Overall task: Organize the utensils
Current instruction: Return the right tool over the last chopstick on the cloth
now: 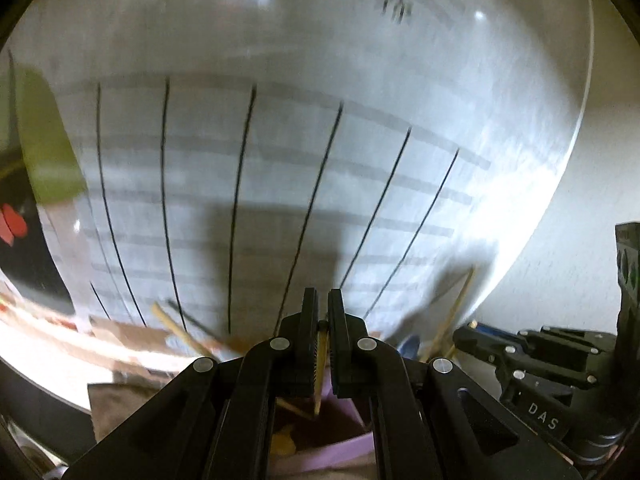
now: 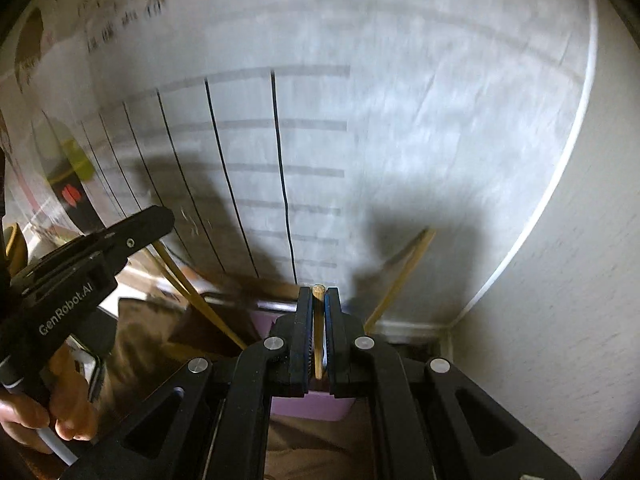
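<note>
My left gripper [image 1: 323,294] is shut on a thin wooden chopstick [image 1: 320,364] that runs down between its pads toward a purple holder [image 1: 340,452] below. My right gripper [image 2: 319,292] is shut on another wooden chopstick [image 2: 318,332], upright between its pads, above the same purple holder [image 2: 308,404]. More chopsticks lean out of the holder: one to the left [image 2: 192,284] and one to the right [image 2: 404,272]. The left gripper also shows in the right wrist view [image 2: 92,256], with the hand holding it.
A white board with black vertical lines [image 1: 280,184] stands close behind the holder. A grey wall [image 2: 560,280] is at the right. Brown cloth [image 2: 144,344] covers the surface. A black and green object [image 1: 36,168] is at the left.
</note>
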The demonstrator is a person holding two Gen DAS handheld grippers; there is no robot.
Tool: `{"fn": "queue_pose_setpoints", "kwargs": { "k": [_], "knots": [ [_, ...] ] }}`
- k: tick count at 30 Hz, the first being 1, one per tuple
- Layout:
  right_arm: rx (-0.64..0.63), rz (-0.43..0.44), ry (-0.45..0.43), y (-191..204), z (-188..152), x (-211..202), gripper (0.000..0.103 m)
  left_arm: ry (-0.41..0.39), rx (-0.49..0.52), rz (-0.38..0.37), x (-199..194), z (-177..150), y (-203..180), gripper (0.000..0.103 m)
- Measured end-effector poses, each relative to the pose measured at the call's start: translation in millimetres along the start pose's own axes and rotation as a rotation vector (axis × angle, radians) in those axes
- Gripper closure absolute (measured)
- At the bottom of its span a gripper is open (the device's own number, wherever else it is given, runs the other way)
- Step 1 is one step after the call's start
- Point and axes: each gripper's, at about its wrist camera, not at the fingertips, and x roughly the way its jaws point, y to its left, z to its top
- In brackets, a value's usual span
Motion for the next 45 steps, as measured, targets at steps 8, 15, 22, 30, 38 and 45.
{"fn": "queue_pose_setpoints", "kwargs": {
  "k": [8,15,22,30,38,45],
  "knots": [
    [0.018,0.055,-0.001,-5.3,0.4,-6.3,0.081,0.043,-0.061,-0.054,-5.3,-5.0,7.0,0.091],
    [0.047,0.041,-0.095,-15.6,-25.5,-53.9,0.067,-0.025,0.02,0.012,-64.1,-15.6,-8.9,0.078],
    [0.07,0.023,-0.094,-14.7,-82.8,-87.8,0.067,0.029,0.083,0.034,-106.7,-79.1,-11.5,0.077],
    [0.084,-0.033,-0.049,-22.3,-174.6,-124.2,0.067,0.071,0.091,0.04,-158.4,-161.8,-11.5,0.077],
    [0.14,-0.045,0.04,-35.7,-253.0,-130.3,0.067,0.098,0.066,0.12,-191.2,-244.6,-0.1,0.077],
    [0.08,-0.065,0.068,-30.8,-311.1,-136.2,0.067,0.128,0.043,0.179,-210.2,-294.4,4.2,0.077]
  ]
}}
